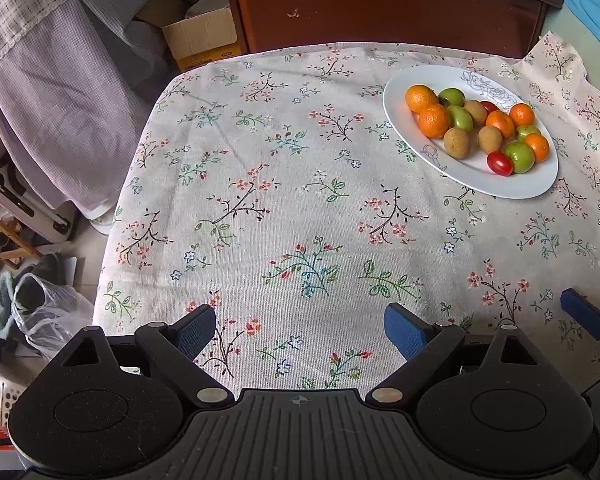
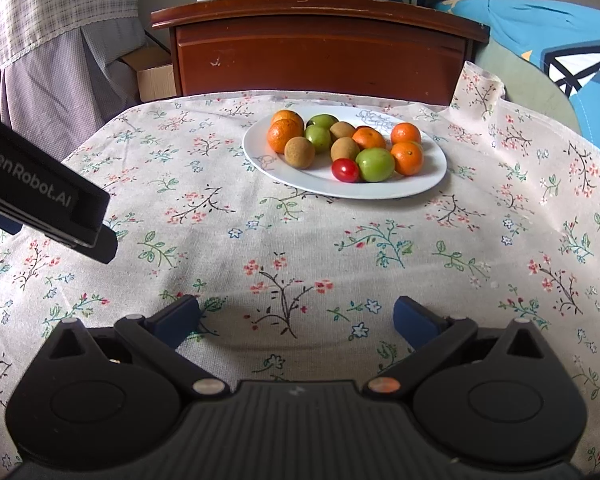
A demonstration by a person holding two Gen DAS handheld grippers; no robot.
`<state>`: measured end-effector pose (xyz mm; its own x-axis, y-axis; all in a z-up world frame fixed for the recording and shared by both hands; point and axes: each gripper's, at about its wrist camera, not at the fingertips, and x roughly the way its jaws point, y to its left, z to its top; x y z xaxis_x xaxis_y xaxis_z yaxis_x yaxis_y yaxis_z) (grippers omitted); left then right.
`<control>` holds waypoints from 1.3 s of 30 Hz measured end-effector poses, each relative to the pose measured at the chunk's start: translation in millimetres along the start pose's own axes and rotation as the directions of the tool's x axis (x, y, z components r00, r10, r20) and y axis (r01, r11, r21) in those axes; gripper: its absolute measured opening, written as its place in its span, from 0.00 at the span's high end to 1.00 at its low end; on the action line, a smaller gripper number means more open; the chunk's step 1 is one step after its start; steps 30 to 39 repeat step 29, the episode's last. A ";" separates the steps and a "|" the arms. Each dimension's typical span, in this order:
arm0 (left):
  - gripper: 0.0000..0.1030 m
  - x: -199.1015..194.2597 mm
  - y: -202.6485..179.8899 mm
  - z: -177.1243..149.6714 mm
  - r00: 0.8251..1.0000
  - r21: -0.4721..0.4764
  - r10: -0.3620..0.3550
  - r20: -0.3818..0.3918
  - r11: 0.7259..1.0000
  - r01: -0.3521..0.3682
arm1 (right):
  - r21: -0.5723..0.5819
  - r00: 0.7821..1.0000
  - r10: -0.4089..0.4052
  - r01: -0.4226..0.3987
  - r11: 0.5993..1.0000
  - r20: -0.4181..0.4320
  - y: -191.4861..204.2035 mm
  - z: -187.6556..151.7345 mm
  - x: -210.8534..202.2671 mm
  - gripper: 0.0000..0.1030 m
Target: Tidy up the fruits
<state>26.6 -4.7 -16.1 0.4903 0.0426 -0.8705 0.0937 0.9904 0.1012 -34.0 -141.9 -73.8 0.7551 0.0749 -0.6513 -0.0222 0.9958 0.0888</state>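
Note:
A white oval plate (image 1: 512,188) (image 2: 428,184) stands at the far side of the table and holds several mixed fruits: orange mandarins (image 1: 434,121) (image 2: 407,158), green fruits (image 1: 520,157) (image 2: 375,164), brown longan-like fruits (image 1: 457,143) (image 2: 299,152) and red cherry tomatoes (image 1: 500,163) (image 2: 345,170). My left gripper (image 1: 300,330) is open and empty above the cloth, well short of the plate. My right gripper (image 2: 296,320) is open and empty, also near the front. The right gripper's blue fingertip (image 1: 584,314) shows in the left wrist view; the left gripper's black body (image 2: 40,196) shows in the right wrist view.
A floral tablecloth (image 1: 280,200) (image 2: 260,240) covers the table. A dark wooden cabinet (image 1: 380,4) (image 2: 320,48) stands behind it. A curtain (image 1: 52,100), a cardboard box (image 1: 204,36) and floor clutter lie left; blue bedding (image 2: 560,48) lies right.

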 end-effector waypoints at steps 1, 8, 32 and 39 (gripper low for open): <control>0.10 1.2 0.6 0.1 1.000 -0.001 0.001 -0.002 1.000 -0.001 | 0.000 1.000 0.000 0.000 1.000 0.000 0.0 0.0 0.0 0.01; 0.10 11.2 3.6 -2.8 0.999 0.005 0.032 -0.022 0.999 -0.032 | 0.000 1.000 0.000 0.000 1.000 0.000 -0.1 -0.2 0.0 0.01; 0.09 29.5 10.4 -7.8 0.999 -0.001 0.029 -0.013 1.000 -0.029 | 0.000 1.000 0.000 0.000 1.000 0.001 0.1 -0.6 0.1 0.00; 0.09 29.5 10.4 -7.8 0.999 -0.001 0.029 -0.013 1.000 -0.029 | 0.000 1.000 0.000 0.000 1.000 0.001 0.1 -0.6 0.1 0.00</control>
